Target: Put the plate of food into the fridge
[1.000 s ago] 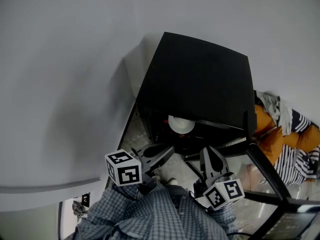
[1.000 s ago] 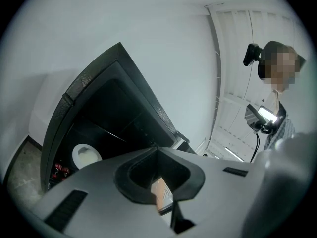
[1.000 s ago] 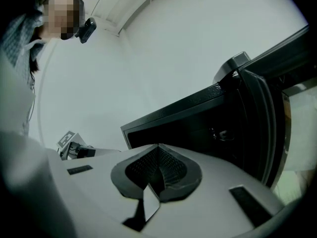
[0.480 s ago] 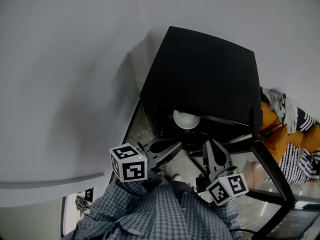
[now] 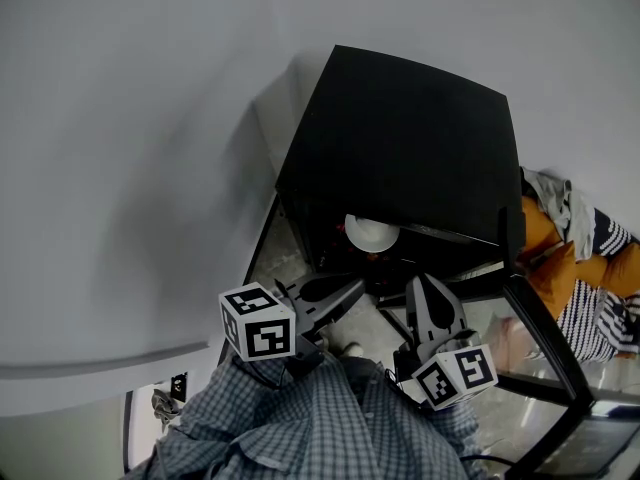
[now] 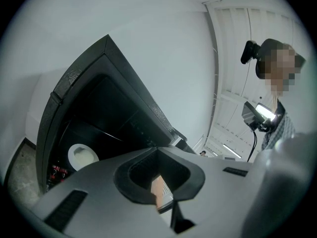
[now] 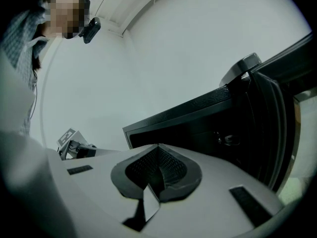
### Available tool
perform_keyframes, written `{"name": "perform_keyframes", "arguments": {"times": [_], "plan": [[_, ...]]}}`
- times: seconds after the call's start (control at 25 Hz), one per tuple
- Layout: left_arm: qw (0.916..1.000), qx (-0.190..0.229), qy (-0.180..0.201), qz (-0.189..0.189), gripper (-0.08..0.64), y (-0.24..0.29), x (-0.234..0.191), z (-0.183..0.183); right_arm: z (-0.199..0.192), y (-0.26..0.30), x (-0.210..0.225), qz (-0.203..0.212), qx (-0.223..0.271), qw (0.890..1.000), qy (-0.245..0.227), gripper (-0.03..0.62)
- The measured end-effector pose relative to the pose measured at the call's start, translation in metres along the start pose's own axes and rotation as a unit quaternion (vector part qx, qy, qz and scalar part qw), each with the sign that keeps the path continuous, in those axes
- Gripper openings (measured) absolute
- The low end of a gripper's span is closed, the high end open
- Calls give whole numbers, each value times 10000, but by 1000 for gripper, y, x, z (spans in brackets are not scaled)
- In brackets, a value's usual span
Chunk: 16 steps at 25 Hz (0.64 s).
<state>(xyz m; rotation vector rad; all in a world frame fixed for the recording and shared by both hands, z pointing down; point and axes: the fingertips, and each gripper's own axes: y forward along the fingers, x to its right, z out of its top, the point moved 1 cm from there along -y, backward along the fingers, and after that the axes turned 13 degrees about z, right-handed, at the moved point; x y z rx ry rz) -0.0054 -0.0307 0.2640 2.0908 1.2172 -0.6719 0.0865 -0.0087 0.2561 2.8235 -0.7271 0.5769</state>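
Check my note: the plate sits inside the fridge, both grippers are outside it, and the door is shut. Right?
No: the head view shows the door open, swung out to the right. The plate does sit inside the fridge, with the left gripper and right gripper outside it.

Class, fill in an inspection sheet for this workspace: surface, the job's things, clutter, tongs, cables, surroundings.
Surface: pale speckled floor in front of the fridge.
Job's things: white plate sits inside the black fridge; door stands open at the right; food cannot be made out.
Clutter: orange and striped fabric heaped right of the fridge.
Grippers: left tongs and right tongs both shut, empty, outside the fridge.
Cables: one thin black cable near the person's chest.
Surroundings: plain pale wall.
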Motion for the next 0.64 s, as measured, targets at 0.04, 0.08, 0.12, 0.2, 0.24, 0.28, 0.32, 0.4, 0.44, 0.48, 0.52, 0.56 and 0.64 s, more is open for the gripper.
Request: {"name": "perform_keyframes", "arguments": {"times": [0.04, 0.08, 0.12, 0.2, 0.24, 0.28, 0.32, 0.4, 0.44, 0.48, 0.52, 0.56, 0.64], "plan": [[10000, -7, -1, 8, 6, 0, 0, -1, 1, 0, -1, 10, 4, 10000, -7, 6], [10000, -10, -10, 11, 6, 0, 0, -1, 1, 0, -1, 19, 7, 10000, -11, 6], [10000, -12, -20, 10, 6, 0, 0, -1, 1, 0, -2, 27, 6, 10000, -11, 6], [10000, -16, -29, 9, 6, 1, -2, -2, 0, 1, -1, 42, -5, 10000, -3, 6], [10000, -20, -26, 9, 6, 1, -2, -2, -1, 2, -2, 50, -12, 10000, 1, 6], [10000, -24, -18, 9, 6, 1, -2, -3, -1, 2, -2, 61, -21, 10000, 2, 6], [10000, -29, -7, 11, 6, 1, -2, -3, -2, 2, -2, 73, -29, 10000, -1, 6], [10000, -38, 14, 17, 6, 1, -2, -4, -2, 2, -4, 102, -41, 9999, -12, 6], [10000, -41, 18, 18, 6, 1, -1, -4, -2, 2, -4, 115, -43, 9999, -17, 6], [10000, -42, 17, 17, 6, 1, -1, -4, -2, 2, -5, 125, -45, 9999, -18, 6], [10000, -43, 12, 14, 6, 1, -1, -4, -2, 2, -5, 131, -49, 9999, -17, 6], [10000, -44, 7, 11, 6, 1, -1, -4, -2, 2, -5, 135, -53, 9999, -16, 6], [10000, -50, -1, 9, 6, 2, 0, -4, -2, 2, -5, 139, -65, 9999, -16, 6]]}}
